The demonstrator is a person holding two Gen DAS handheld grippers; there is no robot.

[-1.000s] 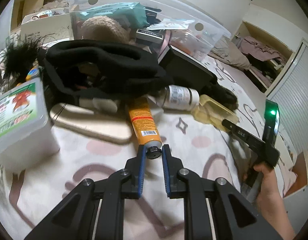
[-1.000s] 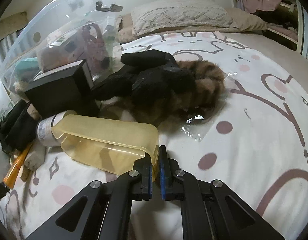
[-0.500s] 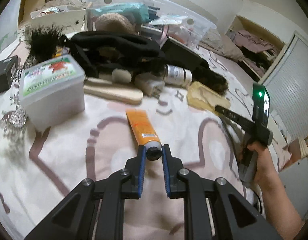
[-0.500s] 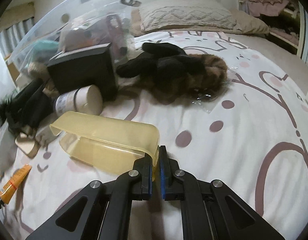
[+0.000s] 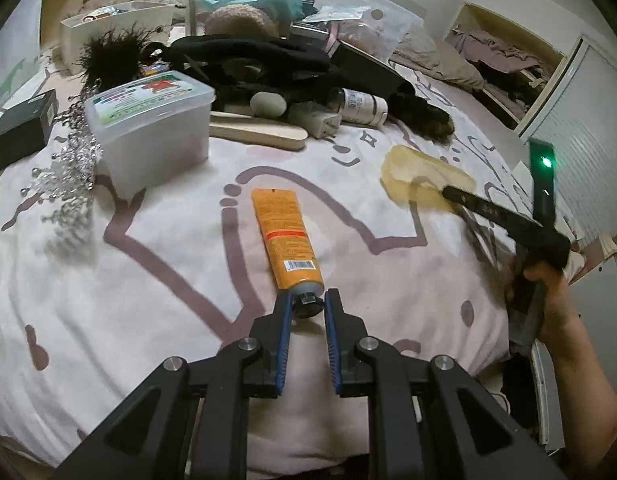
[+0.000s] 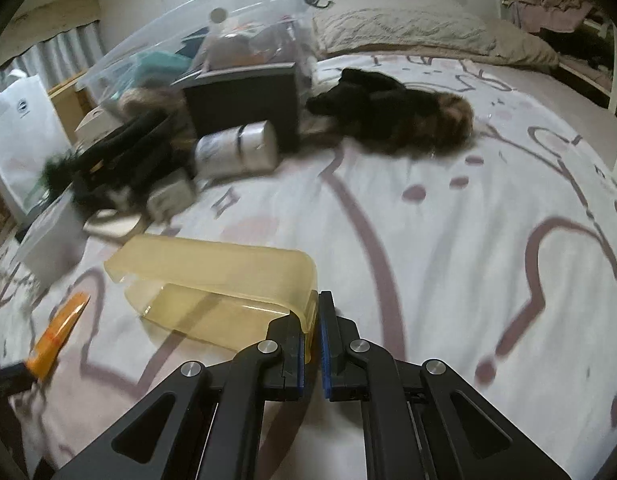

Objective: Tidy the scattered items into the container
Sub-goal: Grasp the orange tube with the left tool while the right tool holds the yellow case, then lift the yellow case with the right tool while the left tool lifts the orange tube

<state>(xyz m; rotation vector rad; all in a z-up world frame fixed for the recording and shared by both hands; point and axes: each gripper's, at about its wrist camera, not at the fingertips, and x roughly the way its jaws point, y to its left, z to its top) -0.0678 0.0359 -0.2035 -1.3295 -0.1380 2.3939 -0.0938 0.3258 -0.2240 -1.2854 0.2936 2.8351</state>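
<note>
The left claw pinches the black cap of an orange tube, whose body lies on the bed pointing away toward the far clutter. The right claw is pressed onto the near rim of a translucent yellow tray, which rests on the bed. The clear container stands tilted and full near the bed's far left corner, well apart from both items.

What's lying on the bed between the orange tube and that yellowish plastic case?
Nothing: in the left wrist view only bare patterned bedsheet separates the orange tube from the yellowish plastic case.
</note>
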